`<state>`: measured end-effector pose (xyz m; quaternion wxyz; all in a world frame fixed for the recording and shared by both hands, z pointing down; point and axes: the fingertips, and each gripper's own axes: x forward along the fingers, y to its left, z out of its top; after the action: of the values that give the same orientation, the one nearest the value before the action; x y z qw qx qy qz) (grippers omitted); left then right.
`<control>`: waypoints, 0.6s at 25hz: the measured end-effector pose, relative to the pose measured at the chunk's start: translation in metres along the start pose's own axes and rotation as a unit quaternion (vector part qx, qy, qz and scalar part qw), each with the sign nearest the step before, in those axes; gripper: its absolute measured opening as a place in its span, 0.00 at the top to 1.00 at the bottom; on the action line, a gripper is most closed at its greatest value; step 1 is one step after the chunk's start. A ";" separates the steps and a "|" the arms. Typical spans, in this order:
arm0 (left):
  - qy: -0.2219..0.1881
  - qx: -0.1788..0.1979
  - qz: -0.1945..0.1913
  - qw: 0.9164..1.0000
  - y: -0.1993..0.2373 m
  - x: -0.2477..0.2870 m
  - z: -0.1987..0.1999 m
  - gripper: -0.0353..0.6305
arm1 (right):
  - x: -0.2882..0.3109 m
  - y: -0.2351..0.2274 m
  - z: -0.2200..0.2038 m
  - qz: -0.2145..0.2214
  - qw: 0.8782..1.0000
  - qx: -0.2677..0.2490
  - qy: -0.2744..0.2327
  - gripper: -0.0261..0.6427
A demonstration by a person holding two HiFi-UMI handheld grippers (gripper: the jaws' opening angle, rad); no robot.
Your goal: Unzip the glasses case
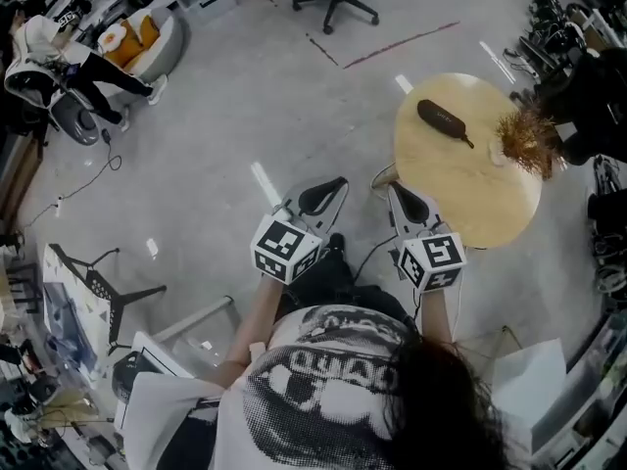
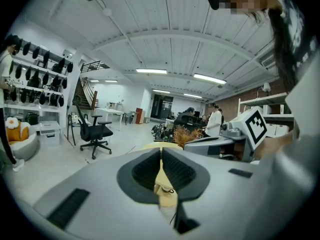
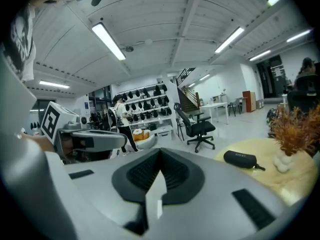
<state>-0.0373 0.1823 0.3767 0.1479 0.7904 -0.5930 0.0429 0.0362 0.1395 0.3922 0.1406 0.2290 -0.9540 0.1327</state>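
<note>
While the black glasses case [image 1: 443, 120] lies zipped and untouched on the round wooden table [image 1: 460, 199], beside a dried plant [image 1: 529, 140] in a small white vase [image 3: 284, 163], both handheld grippers are held side by side near the table's edge, the right one closer to it. The left gripper [image 1: 321, 196] is seen with its jaws clenched on nothing, and the right gripper [image 1: 409, 204] is likewise pressed shut and empty. The case is well apart from both, so the task is judged to be at the approach step, with the unzipping not yet begun. For the next move, the grippers would need to be brought over the table and the jaws released. The case body could then be steadied by one gripper, and what appears to be the zip pull [image 3: 260, 168], at the end nearer the plant, pinched by the other.
</note>
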 end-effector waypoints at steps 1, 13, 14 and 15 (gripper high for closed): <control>0.001 0.000 -0.008 1.000 0.006 0.003 0.000 0.91 | 0.005 0.000 0.001 -0.007 1.000 0.002 0.000 0.97; 0.018 0.008 -0.108 0.994 0.009 0.049 0.002 0.91 | 0.013 -0.034 0.000 -0.089 0.996 0.027 0.005 0.97; 0.022 0.008 -0.114 0.993 0.007 0.053 0.000 0.91 | 0.013 -0.037 -0.002 -0.094 0.995 0.031 0.007 0.97; 0.027 0.008 -0.120 0.992 0.005 0.056 -0.001 0.91 | 0.013 -0.040 -0.005 -0.097 0.995 0.034 0.010 0.97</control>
<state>-0.0256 0.1300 0.3926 0.1610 0.8556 -0.4894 0.0509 0.0450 0.1015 0.4086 0.1540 0.3241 -0.9207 0.1534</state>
